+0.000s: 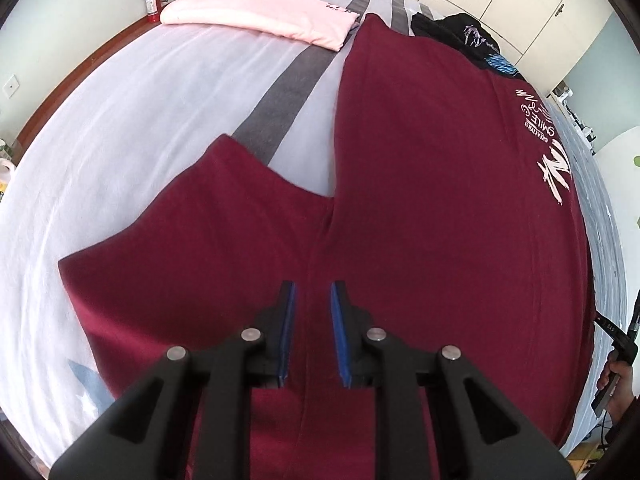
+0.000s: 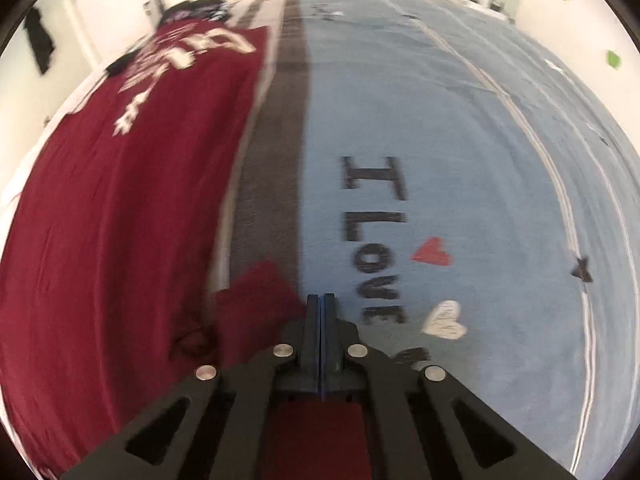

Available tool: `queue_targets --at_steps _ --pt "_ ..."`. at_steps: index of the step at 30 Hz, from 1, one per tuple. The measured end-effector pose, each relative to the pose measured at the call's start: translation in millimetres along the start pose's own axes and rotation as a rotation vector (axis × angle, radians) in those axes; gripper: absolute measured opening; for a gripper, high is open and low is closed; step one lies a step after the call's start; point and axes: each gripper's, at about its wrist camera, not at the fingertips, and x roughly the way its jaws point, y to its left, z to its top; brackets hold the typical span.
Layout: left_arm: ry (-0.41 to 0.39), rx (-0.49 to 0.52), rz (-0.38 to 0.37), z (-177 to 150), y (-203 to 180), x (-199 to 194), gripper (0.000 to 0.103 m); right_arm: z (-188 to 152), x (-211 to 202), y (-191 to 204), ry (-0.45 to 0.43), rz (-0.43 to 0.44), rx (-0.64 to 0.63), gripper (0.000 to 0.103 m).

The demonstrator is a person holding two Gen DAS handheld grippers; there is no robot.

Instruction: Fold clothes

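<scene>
Already a pink shirt (image 1: 260, 18) lies folded at eleven o'clock; the maroon T-shirt (image 1: 420, 184) lies flat on the bed (image 1: 120, 128), unfolded. My left fingers (image 1: 312, 332) hover slightly apart, right fingers (image 2: 321, 340) shut empty.

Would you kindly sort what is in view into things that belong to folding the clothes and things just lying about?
Job in hand:
maroon shirt
folded pink garment
black garment
left gripper
right gripper

Lying about:
fire extinguisher
wardrobe
bed cover
</scene>
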Motion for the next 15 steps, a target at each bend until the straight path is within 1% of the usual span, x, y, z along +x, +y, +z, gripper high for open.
queue_targets --at_steps 2,3,5,7,8,9,11,12,15 --pt "-0.007 0.0 -0.001 3 -1 -2 0.015 1 -6 -14 -0.022 -0.04 0.05 0.0" --pt "-0.008 0.001 -0.001 4 -1 -2 0.015 2 -9 -22 -0.027 -0.04 0.074 0.0" --pt "-0.008 0.004 0.007 5 -1 -3 0.015 5 -13 -37 -0.024 -0.001 0.118 0.0" --pt "-0.007 0.007 0.013 6 -1 -3 0.015 6 -15 -44 -0.021 0.038 0.12 0.0" --pt "-0.008 0.006 0.016 6 -1 -4 0.015 5 -17 -44 -0.018 0.056 0.11 0.004" --pt "-0.008 0.003 0.018 6 -1 -4 0.015 2 -18 -43 -0.012 0.073 0.097 0.006" --pt "-0.01 0.001 0.02 7 -3 -3 0.015 -6 -22 -41 -0.005 0.09 0.068 0.028" --pt "-0.009 0.002 0.021 7 -4 -3 0.015 -10 -25 -40 -0.007 0.095 0.057 0.033" --pt "-0.005 0.007 0.022 0 0 -7 0.015 -31 -33 -43 -0.008 0.096 0.041 0.04"
